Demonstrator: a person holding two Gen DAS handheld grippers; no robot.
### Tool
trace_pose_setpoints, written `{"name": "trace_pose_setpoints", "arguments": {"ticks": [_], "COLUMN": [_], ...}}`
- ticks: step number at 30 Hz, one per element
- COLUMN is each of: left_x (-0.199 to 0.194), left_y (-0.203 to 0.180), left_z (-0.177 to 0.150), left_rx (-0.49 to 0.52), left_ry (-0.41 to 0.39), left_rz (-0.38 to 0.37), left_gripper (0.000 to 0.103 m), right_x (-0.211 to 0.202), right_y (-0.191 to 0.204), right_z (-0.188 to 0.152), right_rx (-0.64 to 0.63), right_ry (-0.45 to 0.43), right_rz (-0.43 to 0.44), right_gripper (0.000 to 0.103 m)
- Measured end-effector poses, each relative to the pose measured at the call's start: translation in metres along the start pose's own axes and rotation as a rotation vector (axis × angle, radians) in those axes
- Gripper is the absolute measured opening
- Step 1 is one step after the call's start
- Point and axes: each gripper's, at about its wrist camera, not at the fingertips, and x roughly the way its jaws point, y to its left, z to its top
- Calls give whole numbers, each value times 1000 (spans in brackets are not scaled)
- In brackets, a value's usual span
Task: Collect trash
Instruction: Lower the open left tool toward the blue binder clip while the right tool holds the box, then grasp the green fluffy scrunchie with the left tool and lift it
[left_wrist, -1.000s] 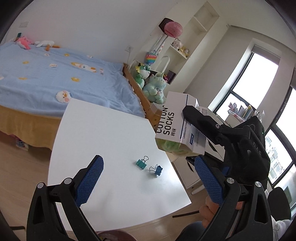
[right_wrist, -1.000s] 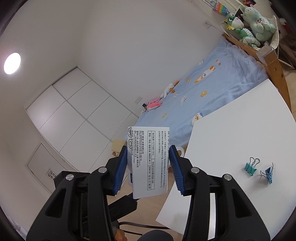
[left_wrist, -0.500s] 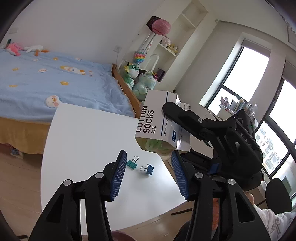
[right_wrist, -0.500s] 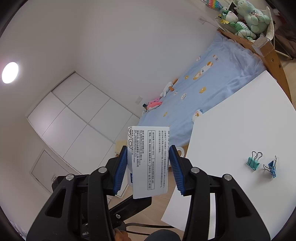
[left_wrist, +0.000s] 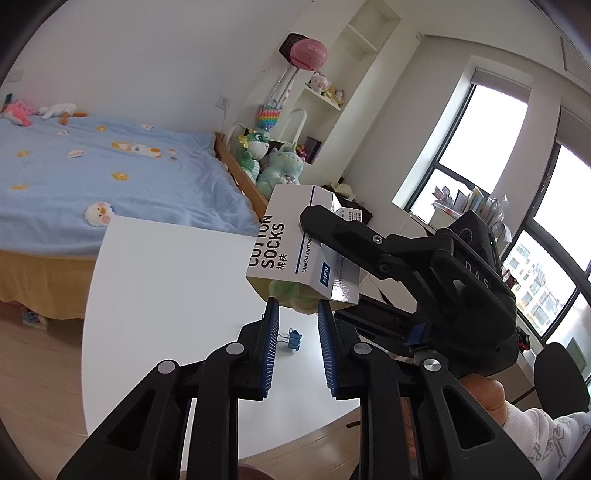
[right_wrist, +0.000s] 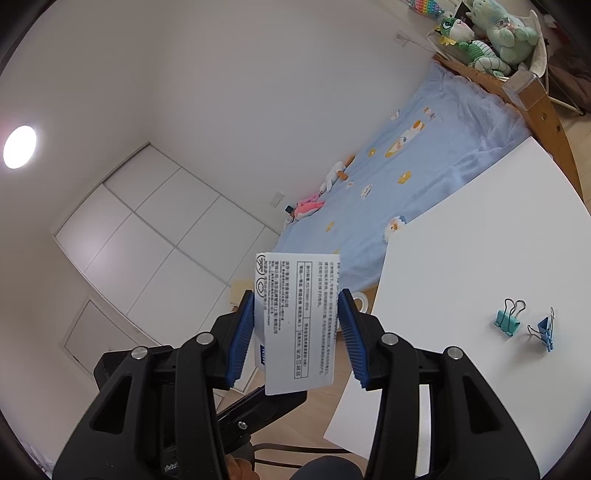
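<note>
A white "COTTON SOCKS" box (left_wrist: 291, 243) hangs in the air over the white table (left_wrist: 166, 295). My right gripper (left_wrist: 321, 266) is shut on its sides, and the right wrist view shows the printed back of the box (right_wrist: 295, 321) pressed between the blue pads. Something crumpled and pale green (left_wrist: 291, 291) sticks out of the box's open lower end. Just below it, my left gripper (left_wrist: 296, 306) is closing to a narrow gap, and I see nothing between its pads.
Two binder clips lie on the table, a teal one (right_wrist: 508, 319) and a blue one (right_wrist: 545, 328). A bed with a blue cover (left_wrist: 110, 177) stands beyond the table. Plush toys (left_wrist: 273, 166) and shelves are at its foot. A hand (left_wrist: 480, 395) holds the right gripper.
My left gripper's jaws have narrowed from wide apart to a small gap, and they now sit right beneath the box's open end. The right gripper and the box have stayed put.
</note>
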Motion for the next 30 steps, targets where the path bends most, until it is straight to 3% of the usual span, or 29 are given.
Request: {"name": "trace_pose_setpoints", "arguments": {"ticks": [14,19,30], "left_x": [2,3,3], "left_y": [-4,-3,-4], "left_z": [3,4,0], "left_rx": [58,62,75], "left_ry": [0,6,29], "left_rz": [23,32,51], "left_gripper": [21,0,0], "right_x": [0,0,-8], "right_y": [1,1,2], "right_z": [0,0,0], "right_rx": [14,9,-3], "right_ry": [8,10,-5], "right_rz": [27,24,-7], "right_gripper": [45,45,45]}}
